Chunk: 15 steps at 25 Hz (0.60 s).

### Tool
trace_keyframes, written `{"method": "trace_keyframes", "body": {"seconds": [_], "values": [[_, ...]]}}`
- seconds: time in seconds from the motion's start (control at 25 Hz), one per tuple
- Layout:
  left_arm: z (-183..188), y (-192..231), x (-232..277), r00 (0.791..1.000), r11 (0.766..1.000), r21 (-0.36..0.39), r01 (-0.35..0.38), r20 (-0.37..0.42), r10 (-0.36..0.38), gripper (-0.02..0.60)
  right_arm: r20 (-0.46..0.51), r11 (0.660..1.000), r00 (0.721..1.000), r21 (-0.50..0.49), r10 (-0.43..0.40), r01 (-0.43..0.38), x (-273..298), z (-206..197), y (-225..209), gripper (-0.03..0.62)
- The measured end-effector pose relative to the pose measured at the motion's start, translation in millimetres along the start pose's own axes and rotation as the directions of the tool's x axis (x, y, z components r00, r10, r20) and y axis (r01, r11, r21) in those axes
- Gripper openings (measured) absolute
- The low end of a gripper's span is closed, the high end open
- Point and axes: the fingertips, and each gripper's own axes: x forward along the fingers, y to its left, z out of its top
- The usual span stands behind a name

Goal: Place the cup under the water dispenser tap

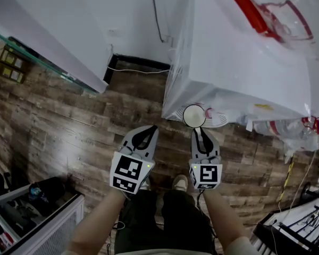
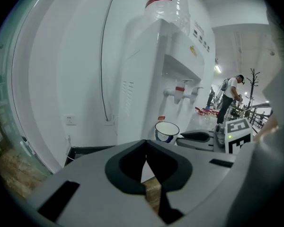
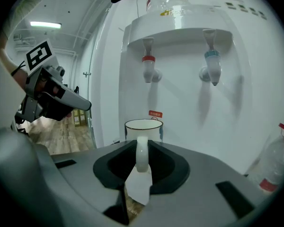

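Note:
A white enamel cup [image 1: 194,116] with a dark rim hangs in the air in front of the white water dispenser [image 1: 228,62]. My right gripper [image 1: 201,134] is shut on its handle. In the right gripper view the cup [image 3: 143,126] stands upright beyond the right gripper [image 3: 139,162], well below the red tap [image 3: 149,67]. The blue tap [image 3: 211,67] is further right. My left gripper [image 1: 149,132] is beside the right one with nothing in it. Its tips meet in the left gripper view, where the left gripper [image 2: 146,162] faces the dispenser [image 2: 151,79] and the cup [image 2: 166,130].
The floor is wood plank. A white wall with a socket [image 2: 71,120] and a black cable is to the left of the dispenser. Plastic bottles [image 1: 276,126] lie at its right foot. A cabinet [image 1: 37,211] stands at bottom left and a rack [image 1: 297,227] at bottom right. A person [image 2: 229,96] stands far off.

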Motion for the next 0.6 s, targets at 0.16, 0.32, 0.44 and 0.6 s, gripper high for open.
{"method": "trace_keyframes", "body": {"seconds": [0.16,0.32,0.44,0.6], "values": [[-5.1,-1.7,2.6,1.0,1.0,-0.006,0.005,-0.002,-0.005,0.006,0.026,1.0,0.999,-0.005,-0.028,0.028,2.6,-3.5,-2.0,0.073],[-8.8,-2.9,4.8,1.0,1.0,-0.008,0.01,-0.008,-0.01,0.006,0.046,0.999,0.998,-0.003,-0.036,0.036,4.2,-4.5,-1.7,0.075],[-13.7,-4.3,5.5,1.0,0.999,-0.043,0.015,-0.018,-0.016,0.006,0.036,0.999,0.998,-0.009,-0.047,0.047,4.6,-5.2,-2.0,0.078],[-16.1,-9.1,5.7,0.999,0.997,-0.07,0.033,-0.021,-0.034,0.006,0.033,0.998,0.998,0.008,-0.062,0.062,4.2,-5.9,-3.7,0.081]]}}
